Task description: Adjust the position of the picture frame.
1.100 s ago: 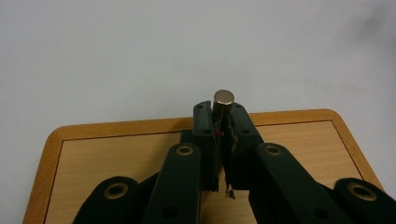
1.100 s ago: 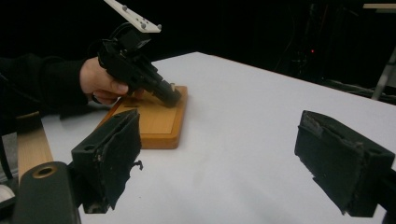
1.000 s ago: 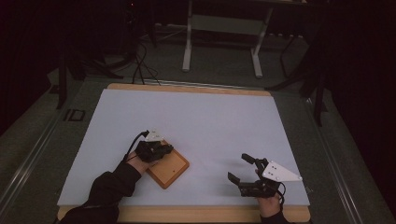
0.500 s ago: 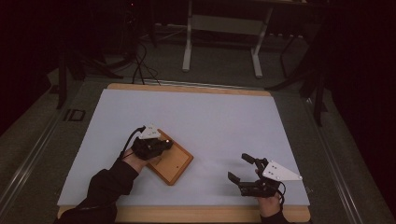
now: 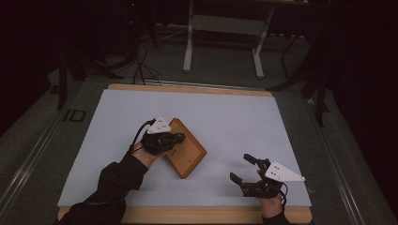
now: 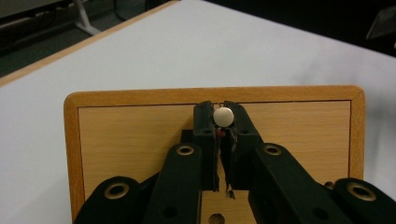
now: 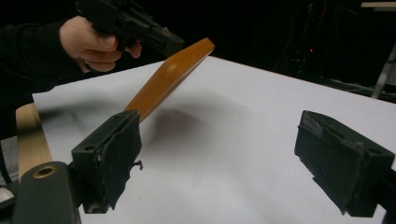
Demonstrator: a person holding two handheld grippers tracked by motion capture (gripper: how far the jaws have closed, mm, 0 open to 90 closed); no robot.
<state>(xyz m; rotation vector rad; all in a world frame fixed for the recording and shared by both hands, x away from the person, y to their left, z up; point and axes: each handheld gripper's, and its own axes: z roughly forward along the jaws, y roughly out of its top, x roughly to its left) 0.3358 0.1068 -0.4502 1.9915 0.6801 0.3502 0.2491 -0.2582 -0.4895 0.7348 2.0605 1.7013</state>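
Wooden board (image 5: 186, 151) with a small metal knob (image 6: 223, 115) hangs tilted above the white worktop (image 5: 234, 117), its near end raised. It looks stiff and light, though smooth-faced. The left tool (image 6: 220, 122) pinches the knob, a narrow hold that could swivel. The right tool (image 7: 233, 163) rests wide, empty.

The room is dim: the surroundings in the high view sink into near black, while the pale table (image 5: 234, 117) catches soft light from above and shows no glare. In the right gripper view a blurred shadow lies on the table under the tilted wooden board (image 7: 163, 79), and the near pads (image 7: 112, 158) are soft and grainy. The left gripper view is brighter and fairly sharp on the board.
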